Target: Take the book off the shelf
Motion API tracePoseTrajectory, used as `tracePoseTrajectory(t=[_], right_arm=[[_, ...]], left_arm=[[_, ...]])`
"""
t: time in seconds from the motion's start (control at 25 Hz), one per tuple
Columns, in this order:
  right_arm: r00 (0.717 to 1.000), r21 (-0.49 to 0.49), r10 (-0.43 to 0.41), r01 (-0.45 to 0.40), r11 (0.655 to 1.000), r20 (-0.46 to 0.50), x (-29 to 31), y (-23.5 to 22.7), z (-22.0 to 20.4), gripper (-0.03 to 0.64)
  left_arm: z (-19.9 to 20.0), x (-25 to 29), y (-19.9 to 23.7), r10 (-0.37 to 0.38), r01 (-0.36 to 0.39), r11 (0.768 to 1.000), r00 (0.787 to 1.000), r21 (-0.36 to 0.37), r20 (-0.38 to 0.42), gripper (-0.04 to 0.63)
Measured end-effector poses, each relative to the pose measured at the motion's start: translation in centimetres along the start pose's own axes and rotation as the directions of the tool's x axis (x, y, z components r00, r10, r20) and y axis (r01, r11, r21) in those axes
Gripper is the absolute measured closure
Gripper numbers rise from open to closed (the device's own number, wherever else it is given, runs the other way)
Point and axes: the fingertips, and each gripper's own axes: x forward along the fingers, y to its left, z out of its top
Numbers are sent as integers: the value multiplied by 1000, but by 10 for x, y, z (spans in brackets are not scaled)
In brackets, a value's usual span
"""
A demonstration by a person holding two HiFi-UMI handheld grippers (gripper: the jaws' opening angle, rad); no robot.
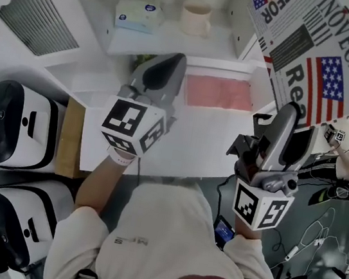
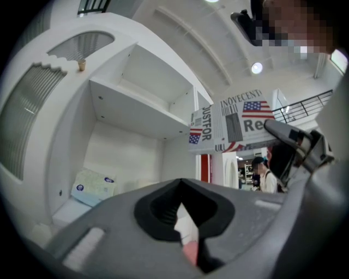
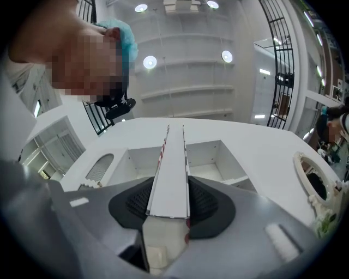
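Observation:
The book (image 1: pixel 322 66), a box-like volume printed with American flags and black lettering, is clear of the white shelf unit (image 1: pixel 175 45) and tilts up at the right. My right gripper (image 1: pixel 288 117) is shut on its lower edge. In the right gripper view the book's white edge (image 3: pixel 172 174) runs straight out between the pads of the right gripper (image 3: pixel 170 204). My left gripper (image 1: pixel 171 64) points at the shelf front, left of the book, with its jaws together and nothing held. From the left gripper (image 2: pixel 188 229) the book (image 2: pixel 232 122) shows at the upper right.
A tissue pack (image 1: pixel 139 14) and a cream cup (image 1: pixel 196 17) stand on the shelf. A pink panel (image 1: pixel 218 92) lies below that board. Two white-and-black machines (image 1: pixel 14 125) sit at the left. Cables and gear (image 1: pixel 338 173) crowd the floor at the right.

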Motion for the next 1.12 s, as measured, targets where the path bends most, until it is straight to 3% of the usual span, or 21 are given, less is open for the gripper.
tracePoseTrajectory(t=[0.32, 0.52, 0.8, 1.0, 1.12], right_arm=[[996, 21, 26, -24, 999, -89, -18, -4, -27, 454], [985, 36, 61, -56, 998, -159, -52, 11, -57, 454], [958, 77, 89, -70, 995, -272, -66, -4, -82, 453], [935, 97, 123, -95, 991, -334, -105, 20, -106, 453], [915, 99, 133, -103, 990, -380, -117, 10, -118, 453]], left_arm=[[-17, 8, -6, 2, -3, 1000, 999, -13, -53, 595], [-55, -14, 0, 20, -24, 999, 996, -38, -83, 595], [-71, -4, -15, 36, -40, 999, 991, -35, -132, 595], [-100, -38, -6, 67, -75, 996, 986, -51, -153, 595], [-109, -34, -11, 81, -90, 995, 982, -47, -168, 595]])
